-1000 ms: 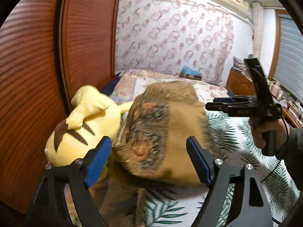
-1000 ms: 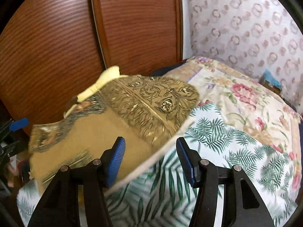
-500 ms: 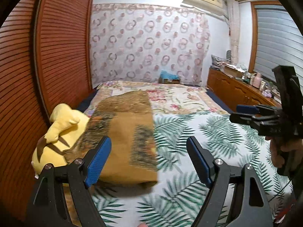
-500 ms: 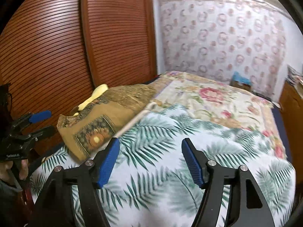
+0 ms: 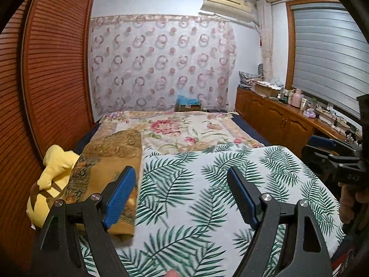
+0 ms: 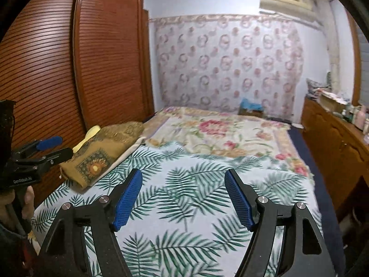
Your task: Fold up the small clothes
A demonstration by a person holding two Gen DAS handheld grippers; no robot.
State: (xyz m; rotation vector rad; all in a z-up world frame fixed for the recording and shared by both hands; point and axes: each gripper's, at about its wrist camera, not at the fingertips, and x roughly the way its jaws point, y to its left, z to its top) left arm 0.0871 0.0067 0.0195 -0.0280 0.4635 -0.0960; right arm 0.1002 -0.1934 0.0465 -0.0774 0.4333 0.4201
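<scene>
Left wrist view: the left gripper [image 5: 181,196] hangs over a bed [image 5: 207,184] with a palm-leaf sheet, fingers spread wide, nothing between them. The folded golden-brown garment [image 5: 108,161] lies at the bed's left edge, against a yellow plush toy [image 5: 52,177].

Right wrist view: the right gripper [image 6: 183,199] is opening, gripping nothing; the garment [image 6: 108,147] lies well to its left.

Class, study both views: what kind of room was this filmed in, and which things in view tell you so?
Most likely a home bedroom: a bed with a palm-leaf sheet, a louvred wooden wardrobe beside it, and a yellow plush toy near the folded brown garment.
</scene>
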